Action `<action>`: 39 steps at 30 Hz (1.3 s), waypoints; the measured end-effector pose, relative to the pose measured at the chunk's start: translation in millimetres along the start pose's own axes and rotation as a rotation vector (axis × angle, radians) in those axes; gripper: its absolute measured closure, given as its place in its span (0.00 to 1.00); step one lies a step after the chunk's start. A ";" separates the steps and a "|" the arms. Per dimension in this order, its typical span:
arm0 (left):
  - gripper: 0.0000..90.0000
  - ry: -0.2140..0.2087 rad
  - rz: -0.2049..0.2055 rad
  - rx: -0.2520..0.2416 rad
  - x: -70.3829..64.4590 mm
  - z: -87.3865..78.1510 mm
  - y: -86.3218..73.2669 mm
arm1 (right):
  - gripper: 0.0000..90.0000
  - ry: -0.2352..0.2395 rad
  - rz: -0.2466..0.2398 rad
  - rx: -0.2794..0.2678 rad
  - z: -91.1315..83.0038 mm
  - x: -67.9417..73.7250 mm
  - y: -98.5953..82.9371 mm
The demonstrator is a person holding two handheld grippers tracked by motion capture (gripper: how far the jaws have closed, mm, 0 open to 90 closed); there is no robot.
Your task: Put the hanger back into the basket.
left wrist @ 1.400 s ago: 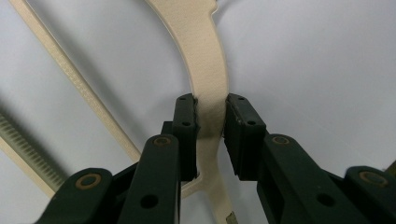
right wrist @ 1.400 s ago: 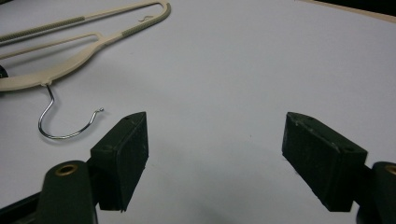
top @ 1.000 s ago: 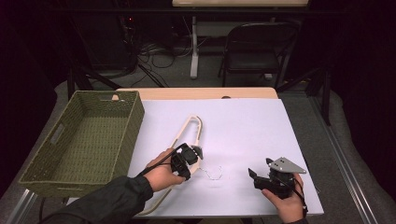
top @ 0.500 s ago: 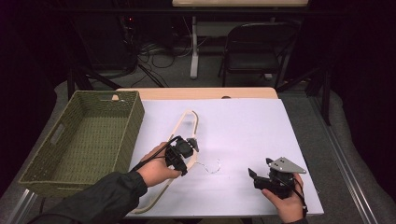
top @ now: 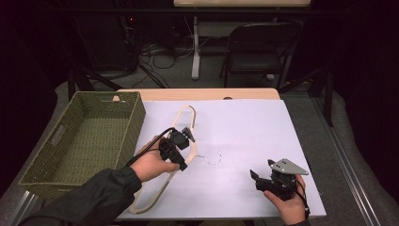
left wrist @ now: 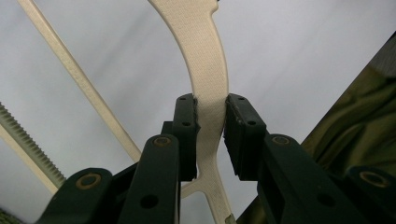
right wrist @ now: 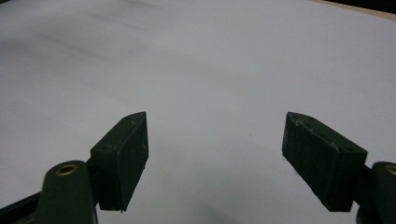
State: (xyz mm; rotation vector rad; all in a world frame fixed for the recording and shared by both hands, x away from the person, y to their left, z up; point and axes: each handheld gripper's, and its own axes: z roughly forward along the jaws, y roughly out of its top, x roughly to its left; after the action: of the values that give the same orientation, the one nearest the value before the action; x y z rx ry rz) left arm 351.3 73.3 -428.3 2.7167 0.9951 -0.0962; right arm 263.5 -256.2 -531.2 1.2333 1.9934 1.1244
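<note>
Where the table's near edge meets us, we see the right gripper [top: 258,178] held low over the white sheet [top: 244,136], a hand wrapped around its body and the grey three-cornered plate on top. In the right gripper view its jaws stand wide apart with nothing but bare sheet between them.

A little farther in and to the left, we find the left gripper [top: 184,136], its jaws pinching the curved shoulder of the pale wooden hanger [top: 181,120]. In the left gripper view the pads [left wrist: 187,126] press on both sides of the hanger's [left wrist: 210,70] broad arm, just above the point where it joins the thin crossbar. The hanger lies slantwise along the left part of the sheet, one end near the table's front edge, the other pointing away from us, and its thin wire hook [top: 211,159] reaches toward the table's middle.

Beyond and to the left we see the green woven basket [top: 47,160], just beside the hanger.
</note>
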 end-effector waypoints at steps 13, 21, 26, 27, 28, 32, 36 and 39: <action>0.84 -0.044 -0.067 -0.095 13.5 -35.4 4.7 | 0.25 0.002 -0.003 0.001 0.2 -0.4 -0.1; 0.84 -0.028 -0.085 -0.107 17.9 -52.5 3.8 | 0.25 -0.001 -0.001 0.001 0.8 0.7 0.0; 0.84 -0.017 -0.096 -0.117 20.9 -61.7 3.9 | 0.25 0.001 -0.002 -0.001 0.6 0.1 -0.1; 0.84 -0.017 -0.098 -0.118 21.6 -63.0 3.7 | 0.25 0.000 -0.003 0.001 0.5 -0.2 -0.1; 0.84 -0.016 -0.104 -0.118 22.2 -64.6 3.7 | 0.25 0.001 -0.002 0.003 0.4 -0.2 -0.1; 0.84 -0.011 -0.118 -0.121 26.0 -71.0 3.5 | 0.25 0.002 -0.004 0.002 0.6 0.1 -0.1; 0.84 -0.005 -0.142 -0.132 32.7 -81.6 2.3 | 0.25 0.001 -0.005 0.001 0.7 -0.1 -0.1; 0.84 0.013 -0.164 -0.132 39.7 -88.3 0.0 | 0.25 0.001 -0.005 0.002 0.5 -0.1 -0.1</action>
State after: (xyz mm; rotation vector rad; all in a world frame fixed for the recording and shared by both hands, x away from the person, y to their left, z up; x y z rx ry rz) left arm 379.7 120.4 -348.7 2.5174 1.1826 -0.0404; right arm 263.8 -256.1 -531.6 1.2285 1.9976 1.1210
